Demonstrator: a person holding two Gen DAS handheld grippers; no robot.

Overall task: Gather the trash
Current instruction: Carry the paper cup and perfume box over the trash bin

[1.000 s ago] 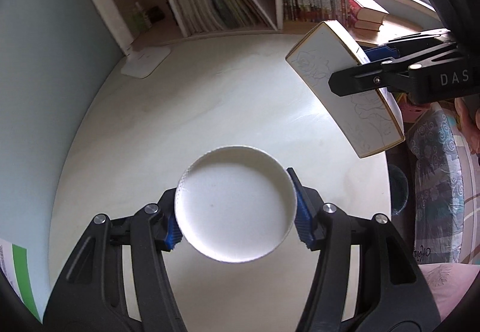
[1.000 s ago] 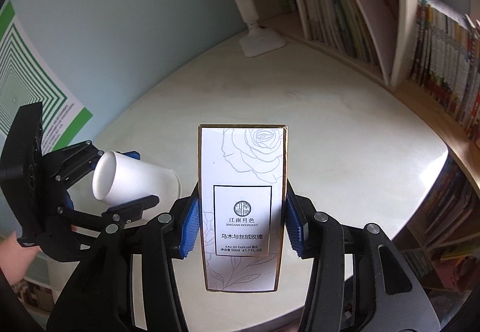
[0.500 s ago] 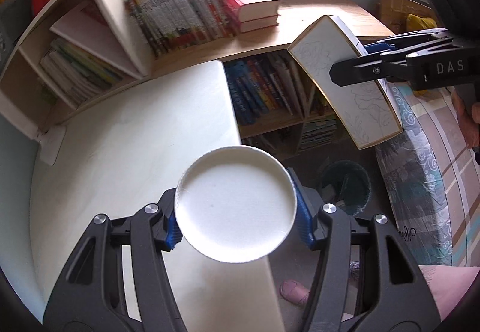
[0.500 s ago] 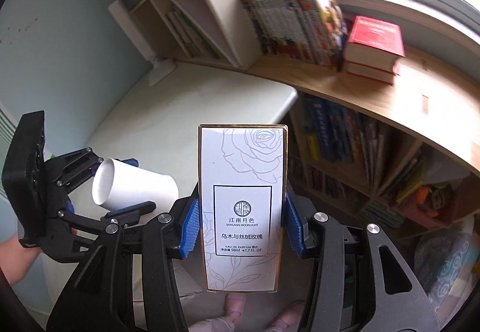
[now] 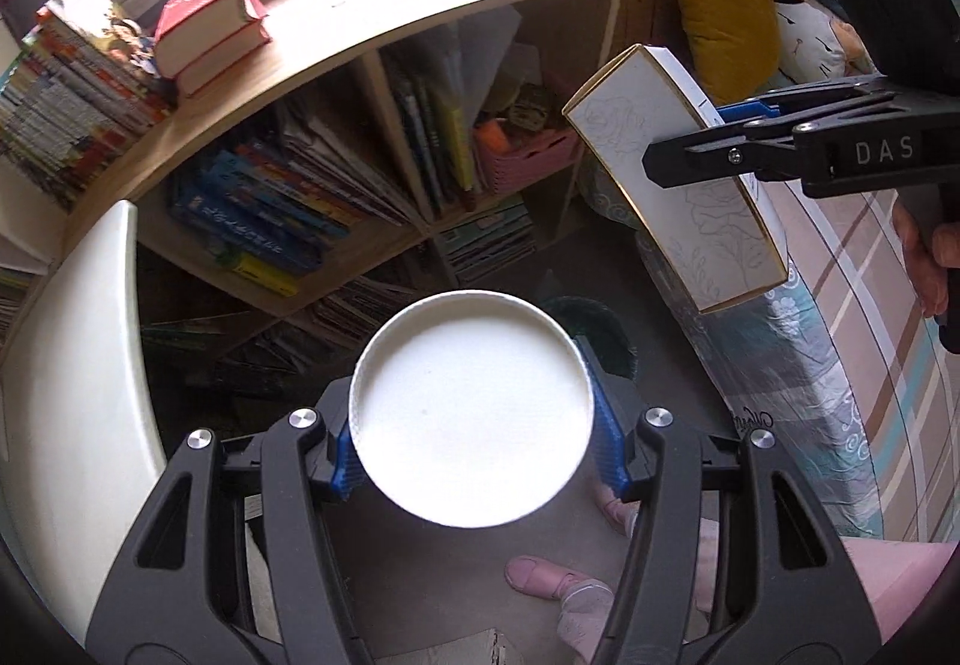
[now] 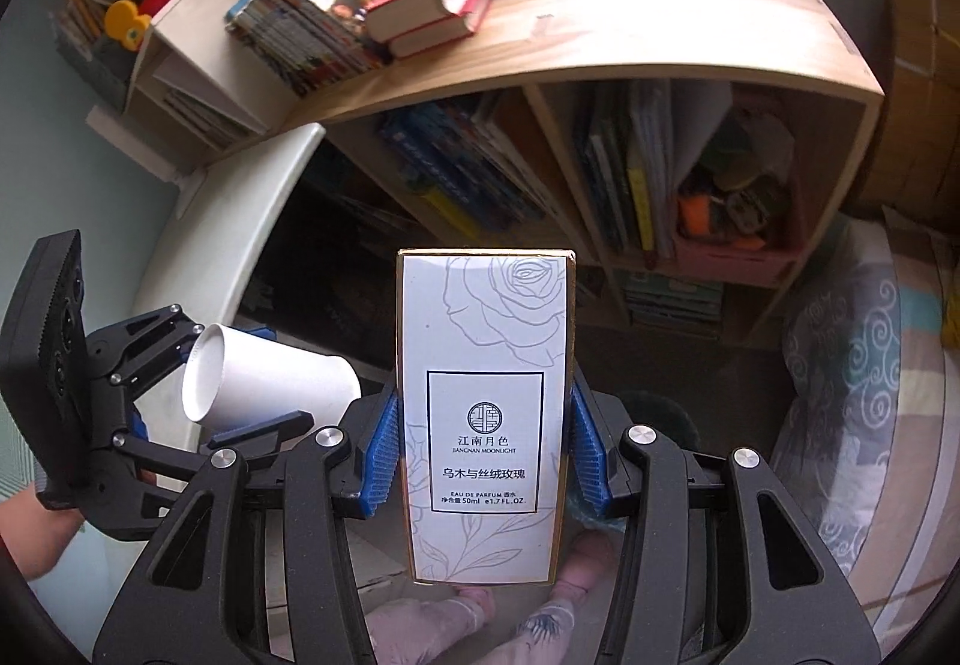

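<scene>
My left gripper (image 5: pixel 474 446) is shut on a white paper cup (image 5: pixel 471 410), held in the air with its base towards the camera; cup and gripper also show in the right wrist view (image 6: pixel 270 383). My right gripper (image 6: pixel 483 452) is shut on a white perfume box (image 6: pixel 486 413) with a rose drawing and gold edges; the box also shows in the left wrist view (image 5: pixel 678 179), up and right of the cup. A dark round trash bin (image 5: pixel 594 320) stands on the floor just behind the cup, mostly hidden by it.
A white table edge (image 5: pixel 78 365) lies at the left. A wooden curved shelf (image 5: pixel 372 17) full of books stands ahead, with red books (image 5: pixel 210 23) on top. A bed with patterned cover (image 5: pixel 840 365) is at the right. Slippered feet (image 5: pixel 558 581) are below.
Both grippers have swung right, off the table, with the cup and box still held. The view now faces the bookshelf, floor and trash bin; the bin is closer, behind the cup.
</scene>
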